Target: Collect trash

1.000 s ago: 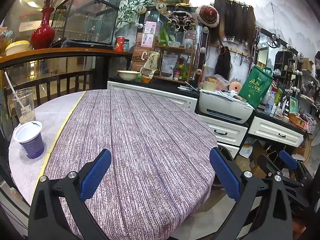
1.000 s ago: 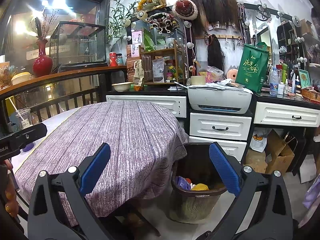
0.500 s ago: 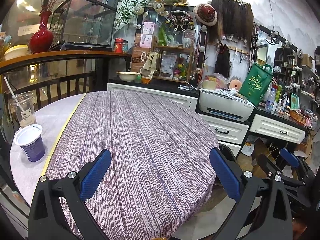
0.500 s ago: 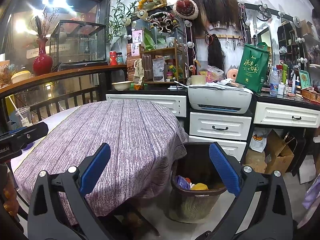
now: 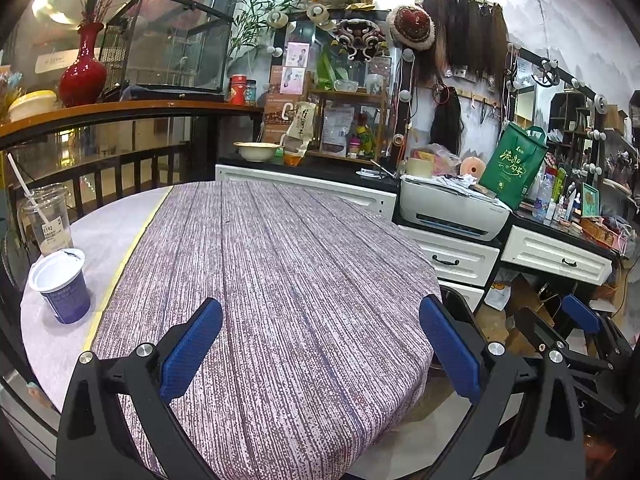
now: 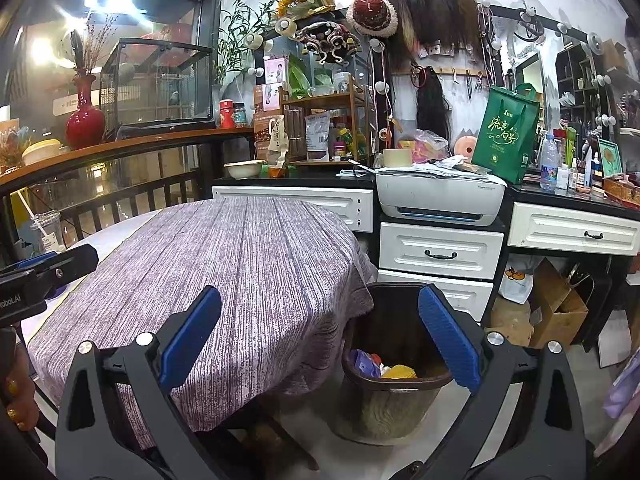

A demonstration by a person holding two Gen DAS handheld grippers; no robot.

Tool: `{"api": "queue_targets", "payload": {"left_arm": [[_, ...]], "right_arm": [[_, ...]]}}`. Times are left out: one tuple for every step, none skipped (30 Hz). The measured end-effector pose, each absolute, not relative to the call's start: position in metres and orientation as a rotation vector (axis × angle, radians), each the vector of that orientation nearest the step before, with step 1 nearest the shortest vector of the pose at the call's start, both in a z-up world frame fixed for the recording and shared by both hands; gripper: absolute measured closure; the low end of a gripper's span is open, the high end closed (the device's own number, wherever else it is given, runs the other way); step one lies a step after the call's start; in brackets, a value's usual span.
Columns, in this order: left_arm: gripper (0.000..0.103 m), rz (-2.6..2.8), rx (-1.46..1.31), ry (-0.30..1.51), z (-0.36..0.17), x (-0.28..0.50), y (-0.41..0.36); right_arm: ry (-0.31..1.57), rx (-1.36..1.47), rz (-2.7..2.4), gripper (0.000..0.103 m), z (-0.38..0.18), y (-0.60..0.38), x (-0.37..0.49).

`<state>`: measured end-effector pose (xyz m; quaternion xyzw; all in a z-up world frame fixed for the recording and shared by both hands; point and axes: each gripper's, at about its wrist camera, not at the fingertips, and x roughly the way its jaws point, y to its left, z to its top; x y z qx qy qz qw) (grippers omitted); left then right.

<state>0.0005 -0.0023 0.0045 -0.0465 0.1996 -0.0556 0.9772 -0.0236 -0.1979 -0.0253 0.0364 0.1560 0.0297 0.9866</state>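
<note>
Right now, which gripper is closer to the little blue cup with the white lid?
Left. The left gripper hovers over the table with the blue cup just off to its left; the right gripper is by the trash bin.

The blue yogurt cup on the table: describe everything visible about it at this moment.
The blue yogurt cup stands upright on the bare grey part of the table, left of the purple tablecloth. It looks like plastic or paper, tapering toward its base, with a white rim and white top; whether that is a lid or the inside cannot be told. A clear plastic cup with a straw stands just behind it. Neither gripper touches it.
</note>
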Motion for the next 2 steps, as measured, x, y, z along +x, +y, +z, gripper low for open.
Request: {"api": "queue_targets", "payload": {"left_arm": [[0.006,-0.112,-0.095,0.404,0.0045,0.0006,-0.0023],[0.006,-0.112,-0.095,0.405,0.0043,0.0006,-0.0022]], "right_arm": [[0.314,0.072,0.060,0.006,-0.0246,-0.1979,-0.0233],[0.315,0.072,0.060,0.006,-0.0249,-0.1982,-0.0236]]}}
